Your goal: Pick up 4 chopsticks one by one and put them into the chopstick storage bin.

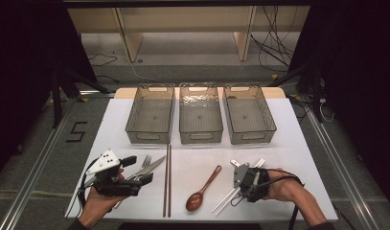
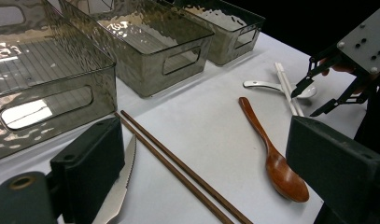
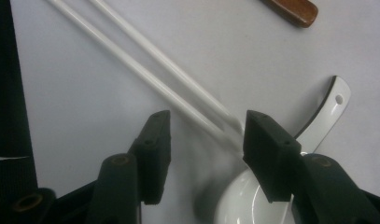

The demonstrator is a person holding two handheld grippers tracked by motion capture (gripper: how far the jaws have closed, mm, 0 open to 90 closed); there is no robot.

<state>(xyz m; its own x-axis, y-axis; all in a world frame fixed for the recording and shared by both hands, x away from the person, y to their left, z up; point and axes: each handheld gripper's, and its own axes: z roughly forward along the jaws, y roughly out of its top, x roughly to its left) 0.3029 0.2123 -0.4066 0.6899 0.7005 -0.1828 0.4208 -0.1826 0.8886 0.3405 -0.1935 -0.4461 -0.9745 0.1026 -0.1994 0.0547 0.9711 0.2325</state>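
Your right gripper (image 3: 204, 135) straddles the white chopsticks (image 3: 145, 70) at the near right, jaws apart, not yet pinching, above the white spoon (image 3: 327, 116) they cross. Left gripper (image 1: 135, 172) idles open over the knife (image 2: 117, 186), near left. Likely sorting into bins (image 1: 200, 134).

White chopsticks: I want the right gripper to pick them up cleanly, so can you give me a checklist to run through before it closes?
1. Right gripper open, pads not pressing: ok.
2. White chopsticks between its jaws: ok, both pass through the gap.
3. Chopsticks free of other things: not ok, their ends lie over the white spoon.
4. Grip clear of the spoon: cannot tell, the right jaw stands over its bowl.
5. Wooden spoon out of the way: ok, apart to the side.
6. Three bins empty for sorting: ok.
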